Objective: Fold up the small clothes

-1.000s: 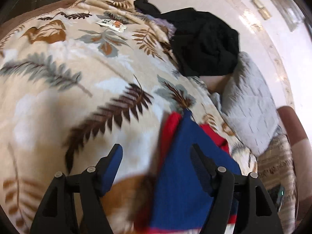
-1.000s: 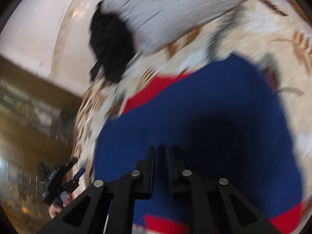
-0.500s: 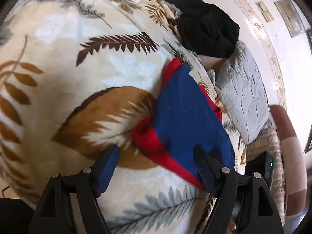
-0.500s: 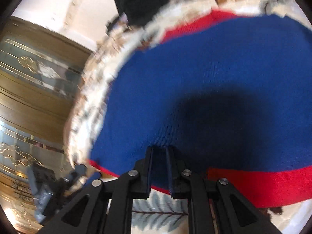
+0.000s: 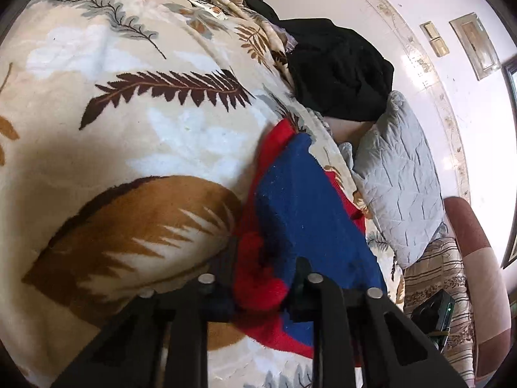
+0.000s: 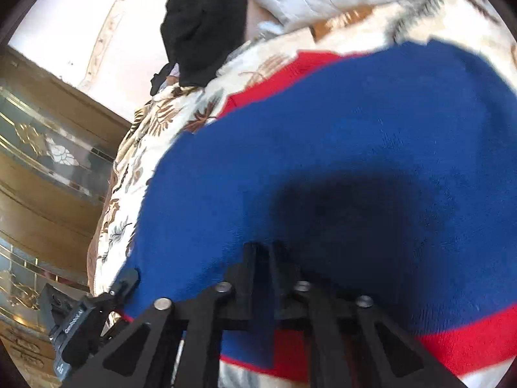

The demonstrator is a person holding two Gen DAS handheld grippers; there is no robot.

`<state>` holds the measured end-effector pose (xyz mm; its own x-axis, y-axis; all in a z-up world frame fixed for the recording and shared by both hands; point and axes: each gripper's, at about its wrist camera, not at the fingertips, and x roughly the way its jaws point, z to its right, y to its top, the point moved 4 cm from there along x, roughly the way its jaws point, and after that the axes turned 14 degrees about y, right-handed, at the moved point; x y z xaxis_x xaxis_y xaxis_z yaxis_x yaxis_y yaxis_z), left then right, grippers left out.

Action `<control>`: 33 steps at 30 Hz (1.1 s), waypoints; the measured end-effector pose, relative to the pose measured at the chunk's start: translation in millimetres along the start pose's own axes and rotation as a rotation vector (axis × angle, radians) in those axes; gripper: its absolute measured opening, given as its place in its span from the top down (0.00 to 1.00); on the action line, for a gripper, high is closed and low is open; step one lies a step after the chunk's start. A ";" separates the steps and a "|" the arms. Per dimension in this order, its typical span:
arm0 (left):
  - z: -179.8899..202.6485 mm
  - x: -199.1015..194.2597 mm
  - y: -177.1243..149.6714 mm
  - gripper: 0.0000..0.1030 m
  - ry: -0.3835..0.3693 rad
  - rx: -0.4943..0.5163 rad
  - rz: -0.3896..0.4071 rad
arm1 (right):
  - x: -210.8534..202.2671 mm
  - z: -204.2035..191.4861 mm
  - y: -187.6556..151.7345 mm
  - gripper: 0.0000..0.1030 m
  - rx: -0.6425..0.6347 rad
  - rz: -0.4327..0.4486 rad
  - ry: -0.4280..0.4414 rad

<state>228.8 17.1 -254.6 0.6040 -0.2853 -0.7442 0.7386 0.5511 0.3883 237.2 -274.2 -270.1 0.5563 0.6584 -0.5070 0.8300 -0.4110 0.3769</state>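
Observation:
A small blue knit garment with red trim (image 5: 307,213) lies on a leaf-patterned blanket (image 5: 145,161). My left gripper (image 5: 263,278) is at its near corner and its jaws are closing, with the bunched red hem pressed between them. In the right wrist view the same garment (image 6: 323,129) fills the frame. My right gripper (image 6: 266,252) is shut near the red bottom hem, and a thin fold of blue cloth shows in the narrow gap. The left gripper (image 6: 126,284) also shows at the garment's lower left corner.
A heap of black clothes (image 5: 339,74) sits at the far edge of the blanket, beside a grey quilted pillow (image 5: 400,177). A white wall rises behind them. A wooden cabinet with glass panels (image 6: 38,161) stands beyond the bed on the left.
My left gripper came down to the garment's corner and its wide jaws closed in on the red hem. The right gripper stayed shut and sank a little over the blue cloth.

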 end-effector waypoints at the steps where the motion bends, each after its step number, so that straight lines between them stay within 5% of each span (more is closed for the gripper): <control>1: 3.6 -3.2 1.2 0.84 -0.011 0.015 0.012 | -0.5 1.6 0.1 0.94 0.006 -0.006 0.012; 11: 72.3 -48.2 -1.4 0.86 -0.080 0.285 0.141 | -1.8 6.5 -0.3 0.98 0.001 -0.028 0.071; 24: 145.0 -69.2 -25.9 0.86 -0.098 0.531 0.182 | 2.6 17.9 9.7 0.99 0.110 -0.128 0.194; 28: 165.8 -72.4 -38.3 0.86 -0.100 0.599 0.189 | -2.4 26.0 22.5 0.93 0.230 -0.211 0.315; 33: 180.3 -65.2 -53.1 0.86 -0.098 0.658 0.178 | -25.5 16.0 65.8 0.87 0.170 -0.174 0.370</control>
<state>204.1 -135.0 -128.7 0.7344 -0.3211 -0.5980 0.6349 0.0137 0.7724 278.3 -328.1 -244.8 0.3815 0.8957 -0.2287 0.9222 -0.3515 0.1615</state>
